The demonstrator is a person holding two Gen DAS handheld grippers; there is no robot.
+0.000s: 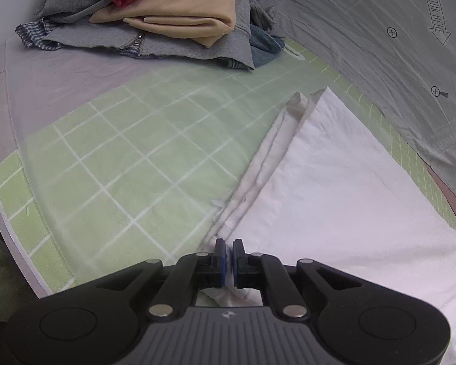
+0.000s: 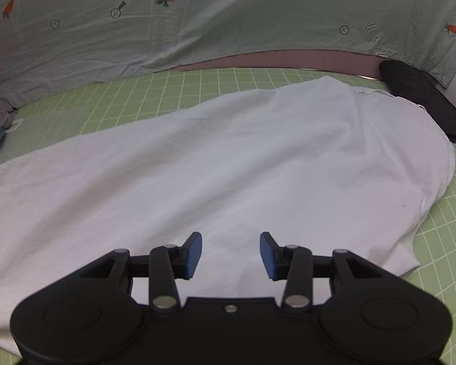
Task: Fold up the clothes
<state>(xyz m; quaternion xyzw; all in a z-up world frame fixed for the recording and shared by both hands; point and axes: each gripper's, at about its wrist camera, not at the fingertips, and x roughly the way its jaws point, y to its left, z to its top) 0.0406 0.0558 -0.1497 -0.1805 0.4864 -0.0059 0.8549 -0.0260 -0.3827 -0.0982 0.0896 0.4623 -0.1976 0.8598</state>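
A white garment (image 1: 343, 188) lies spread on the green grid mat (image 1: 121, 158). My left gripper (image 1: 229, 257) is shut on the garment's folded left edge, with white cloth pinched between the blue pads. In the right wrist view the same white garment (image 2: 215, 164) covers most of the mat (image 2: 155, 97). My right gripper (image 2: 230, 254) is open and empty, hovering just over the garment's near part.
A pile of folded and loose clothes (image 1: 155, 15), red, beige, grey and plaid, sits at the mat's far left. A grey printed sheet (image 2: 197, 24) hangs behind the mat. A black object (image 2: 422, 100) lies at the far right edge.
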